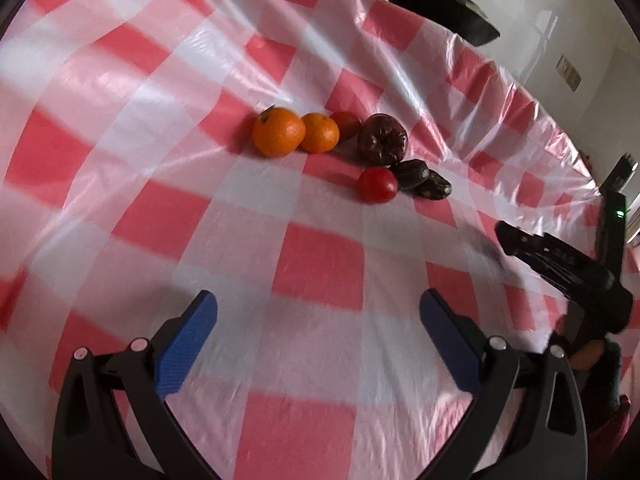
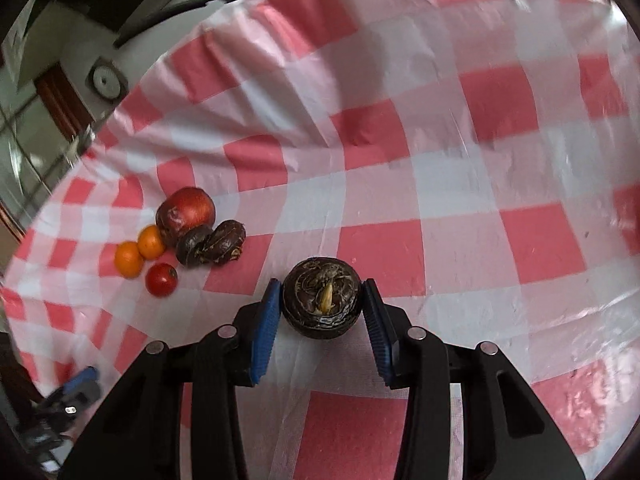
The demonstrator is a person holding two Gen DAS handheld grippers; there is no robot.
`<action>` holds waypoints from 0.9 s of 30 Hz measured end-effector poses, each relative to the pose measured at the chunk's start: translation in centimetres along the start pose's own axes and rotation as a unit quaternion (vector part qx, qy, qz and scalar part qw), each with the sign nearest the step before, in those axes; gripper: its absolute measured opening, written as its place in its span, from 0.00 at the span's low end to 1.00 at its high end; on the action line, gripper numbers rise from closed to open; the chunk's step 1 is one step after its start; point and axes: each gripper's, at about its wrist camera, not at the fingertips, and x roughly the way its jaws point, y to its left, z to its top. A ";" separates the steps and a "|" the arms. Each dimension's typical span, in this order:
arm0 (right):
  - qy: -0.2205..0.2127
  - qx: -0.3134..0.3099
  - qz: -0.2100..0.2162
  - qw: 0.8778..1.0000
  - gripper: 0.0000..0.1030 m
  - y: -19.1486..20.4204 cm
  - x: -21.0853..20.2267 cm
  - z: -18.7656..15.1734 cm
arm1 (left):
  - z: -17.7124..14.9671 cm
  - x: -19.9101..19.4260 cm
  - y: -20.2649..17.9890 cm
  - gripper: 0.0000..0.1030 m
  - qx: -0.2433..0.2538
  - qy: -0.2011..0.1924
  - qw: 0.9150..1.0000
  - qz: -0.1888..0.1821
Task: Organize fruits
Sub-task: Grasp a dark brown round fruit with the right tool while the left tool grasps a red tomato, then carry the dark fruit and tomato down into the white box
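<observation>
**Right gripper on a dark fruit, left gripper free**

On my right wrist view, the right gripper (image 2: 322, 300) has its two blue pads closed against the sides of a round, dark wrinkled fruit (image 2: 322, 302), pinching it at the fingertips. I can't tell from here whether it sits on the red-and-white checked tablecloth (image 2: 460, 160) or just above it.

The other fruits sit in a cluster well off to my left in that view: a large dark red fruit (image 2: 185, 214), two oranges (image 2: 151, 242) (image 2: 128, 259) touching each other, a small red tomato (image 2: 161, 279), and two dark wrinkled fruits (image 2: 193, 246) (image 2: 225, 242) pressed together beside the red one.

On my left wrist view, the left gripper (image 1: 318, 304) has its fingers spread wide with nothing between them, over bare cloth. The same cluster lies ahead of it: oranges (image 1: 278, 132) (image 1: 320, 133), the large dark fruit (image 1: 382, 139), the tomato (image 1: 377, 185) just in front, and the two dark fruits (image 1: 412, 174) (image 1: 435, 187) beside it. Another reddish fruit (image 1: 347, 122) peeks out behind the oranges.
</observation>
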 end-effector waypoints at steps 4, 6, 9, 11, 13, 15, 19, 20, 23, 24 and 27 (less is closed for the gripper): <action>-0.004 0.014 0.020 1.000 0.40 -0.3 -0.1 0.0 | 2.9 3.2 -3.8 0.98 0.060 -0.005 0.997 0.048; -0.002 0.017 0.025 1.000 0.40 -0.4 0.0 0.0 | 4.1 5.0 -5.2 0.95 0.075 0.002 0.996 0.052; -0.004 0.018 0.030 0.999 0.40 -0.4 -0.2 0.0 | 5.6 7.9 -6.9 0.74 0.094 0.025 0.993 0.069; -0.002 0.017 0.030 0.999 0.40 -0.4 -0.1 0.0 | 6.3 9.0 -7.2 0.59 0.100 0.036 0.992 0.070; -0.001 0.016 0.031 0.999 0.40 -0.4 -0.1 0.0 | 6.7 9.4 -7.5 0.51 0.112 0.038 0.990 0.075; -0.001 0.016 0.032 0.999 0.40 -0.4 -0.1 -0.1 | 6.5 9.2 -7.7 0.35 0.127 0.037 0.989 0.072; -0.001 0.015 0.034 0.999 0.40 -0.3 0.0 -0.1 | 4.7 6.6 -7.8 0.35 0.123 0.006 0.991 0.060; -0.001 0.016 0.034 0.999 0.40 -0.3 0.0 -0.1 | 4.1 5.5 -7.5 0.35 0.105 0.001 0.993 0.047; -0.001 0.016 0.034 0.999 0.40 -0.3 0.0 -0.1 | 2.1 2.2 -6.5 0.35 0.052 -0.028 0.998 0.028; -0.001 0.016 0.034 0.999 0.40 -0.4 0.0 -0.1 | 1.4 1.2 -6.1 0.35 0.035 -0.039 0.998 0.026; -0.001 0.016 0.036 0.999 0.40 -0.3 0.0 -0.1 | -0.3 -0.1 -5.0 0.35 -0.002 -0.055 0.998 0.019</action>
